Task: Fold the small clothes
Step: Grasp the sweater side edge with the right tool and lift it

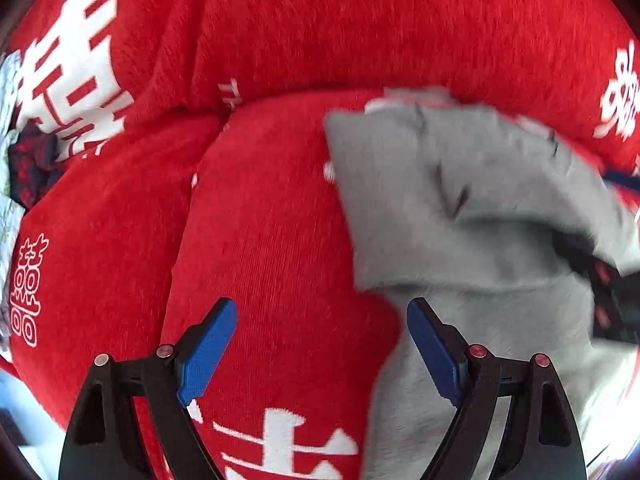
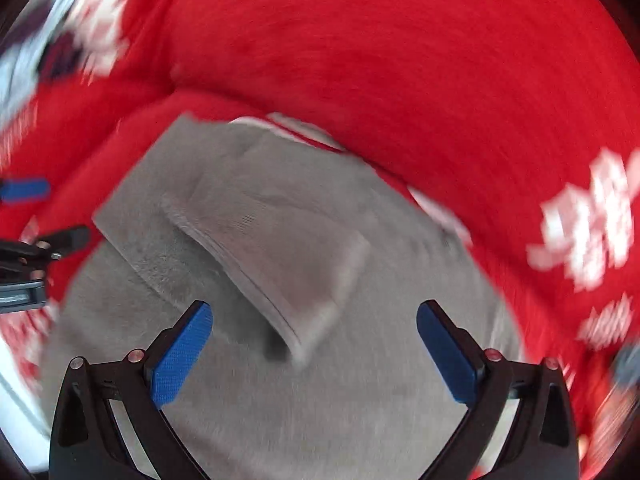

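Observation:
A small grey garment [image 1: 460,216] lies on a red blanket [image 1: 280,220] with white characters. In the right wrist view the grey garment [image 2: 280,248] fills the middle, with a folded flap on top whose layered edge points toward the camera. My left gripper [image 1: 322,312] is open and empty, hovering over the red blanket at the garment's left edge. My right gripper [image 2: 314,316] is open and empty, just above the garment's folded flap. The right gripper's dark body also shows in the left wrist view [image 1: 608,292], and the left gripper's blue pad in the right wrist view [image 2: 26,190].
The red blanket bulges in thick folds behind the garment [image 2: 400,60]. A dark patterned cloth [image 1: 30,164] and pale floral fabric [image 1: 6,92] lie at the far left edge. The right wrist view is motion-blurred.

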